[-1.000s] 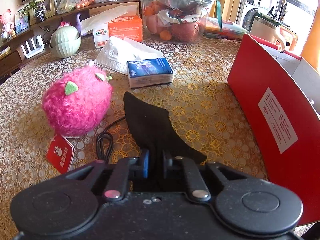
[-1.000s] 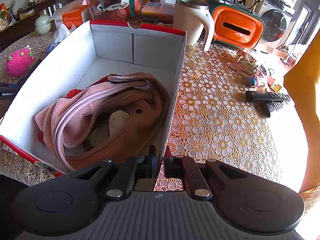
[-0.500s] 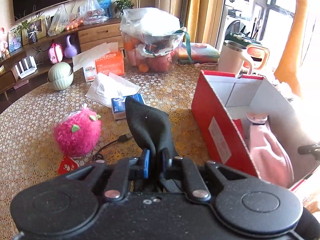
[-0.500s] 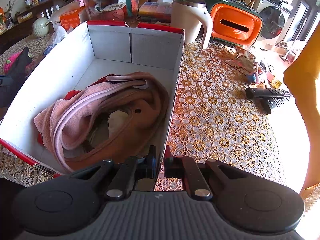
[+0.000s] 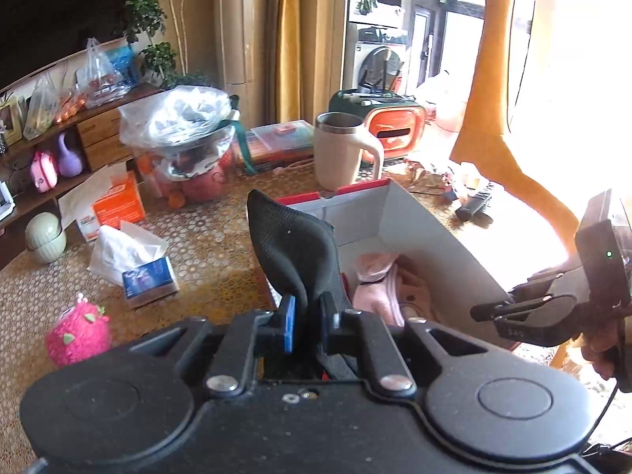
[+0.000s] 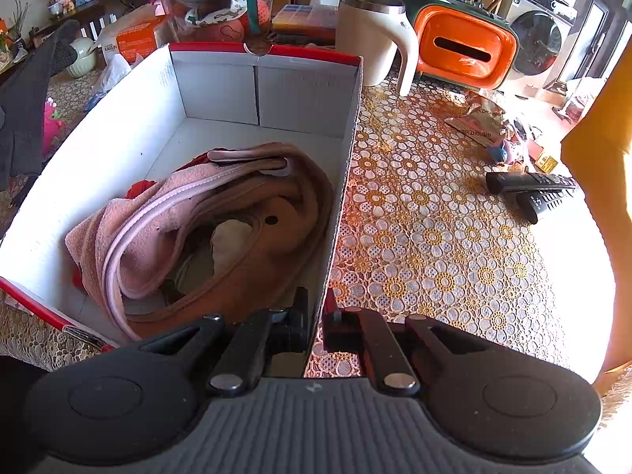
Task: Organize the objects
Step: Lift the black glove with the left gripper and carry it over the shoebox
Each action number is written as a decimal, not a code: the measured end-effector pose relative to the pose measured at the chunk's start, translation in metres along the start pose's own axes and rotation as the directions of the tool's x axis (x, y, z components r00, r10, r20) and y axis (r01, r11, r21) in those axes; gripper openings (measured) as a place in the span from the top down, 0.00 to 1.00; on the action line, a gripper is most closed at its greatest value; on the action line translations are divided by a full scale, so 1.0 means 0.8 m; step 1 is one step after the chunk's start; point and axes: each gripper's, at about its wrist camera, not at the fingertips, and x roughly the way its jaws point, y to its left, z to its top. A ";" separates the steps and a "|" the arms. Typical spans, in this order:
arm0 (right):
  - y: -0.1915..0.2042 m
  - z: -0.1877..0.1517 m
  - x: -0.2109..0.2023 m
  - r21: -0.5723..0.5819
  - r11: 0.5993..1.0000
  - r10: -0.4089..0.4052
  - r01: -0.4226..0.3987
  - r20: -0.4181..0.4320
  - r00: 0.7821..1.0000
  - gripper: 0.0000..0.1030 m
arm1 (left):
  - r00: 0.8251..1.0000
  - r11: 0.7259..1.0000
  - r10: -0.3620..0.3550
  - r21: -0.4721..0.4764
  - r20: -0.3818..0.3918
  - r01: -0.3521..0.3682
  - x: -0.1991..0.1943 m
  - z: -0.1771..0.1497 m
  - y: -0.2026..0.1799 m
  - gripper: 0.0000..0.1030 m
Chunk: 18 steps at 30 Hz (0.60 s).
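A: What do the left tongs (image 5: 306,326) have?

B: They are clamped on a black mesh cloth (image 5: 294,252). In the left wrist view it stands up from between the two pads at the centre of the frame, in front of the near left wall of the red-edged cardboard box (image 5: 426,233).

A: And the right tongs (image 6: 316,326)?

B: Closed on the right-hand wall of the box (image 6: 343,181), low in the middle of the right wrist view: one pad inside the wall, one outside. In the left wrist view the same tool shows at the right edge of the frame.

A: What lies in the box?

B: A pink and brown bundle of fabric (image 6: 205,233) fills the near half; the far half shows bare white floor.

A: Around it?

B: On the lace-covered bench (image 6: 434,245), a cream mug (image 6: 369,39) sits just behind the box, an orange case (image 6: 462,47) right of it, and two remotes (image 6: 533,189) at the right. A pink plush toy (image 5: 77,333) sits lower left in the left wrist view, with a blue tissue pack (image 5: 150,280) above it.
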 end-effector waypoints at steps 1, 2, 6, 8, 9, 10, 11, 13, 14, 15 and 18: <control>0.000 0.000 0.000 -0.001 1.000 0.001 -0.001 0.000 1.000 0.94 | 1.000 1.000 -0.012 0.005 -0.003 0.012 0.004 0.003 -0.007 0.90; 0.000 0.000 0.000 -0.002 1.000 0.002 -0.002 0.001 1.000 0.94 | 1.000 1.000 -0.022 0.014 -0.010 0.022 0.010 0.005 -0.016 0.90; -0.001 -0.001 0.000 -0.005 1.000 0.008 -0.008 0.004 1.000 0.94 | 0.998 0.998 -0.039 0.050 -0.047 0.041 0.036 0.009 -0.042 0.90; -0.003 -0.001 0.001 -0.001 1.000 0.016 -0.016 0.005 1.000 0.94 | 0.997 0.997 -0.038 0.059 -0.063 0.042 0.049 0.010 -0.051 0.90; -0.004 -0.001 0.001 0.000 1.000 0.019 -0.019 0.005 1.000 0.94 | 0.997 0.997 -0.037 0.063 -0.070 0.042 0.054 0.010 -0.054 0.90; -0.005 -0.001 0.001 0.000 1.000 0.021 -0.021 0.005 1.000 0.94 | 0.996 0.997 -0.038 0.062 -0.079 0.043 0.060 0.011 -0.057 0.90; -0.006 -0.001 0.001 0.001 1.000 0.023 -0.023 0.005 1.000 0.94 | 0.995 0.997 -0.041 0.057 -0.090 0.046 0.066 0.011 -0.059 0.90; -0.006 -0.001 0.001 0.003 1.000 0.025 -0.025 0.005 1.000 0.94 | 0.994 0.997 -0.037 0.058 -0.105 0.043 0.079 0.012 -0.062 0.90; -0.007 -0.001 0.001 0.002 1.000 0.028 -0.028 0.006 1.000 0.94 | 0.993 0.998 -0.033 0.057 -0.114 0.039 0.085 0.012 -0.063 0.90; -0.008 -0.002 0.001 0.002 1.000 0.030 -0.030 0.006 1.000 0.94 | 0.992 0.998 -0.032 0.054 -0.123 0.039 0.091 0.013 -0.064 0.90; -0.009 -0.002 0.000 0.003 0.999 0.035 -0.035 0.006 0.999 0.94 | 0.989 0.998 -0.019 0.060 -0.145 0.028 0.107 0.013 -0.064 0.90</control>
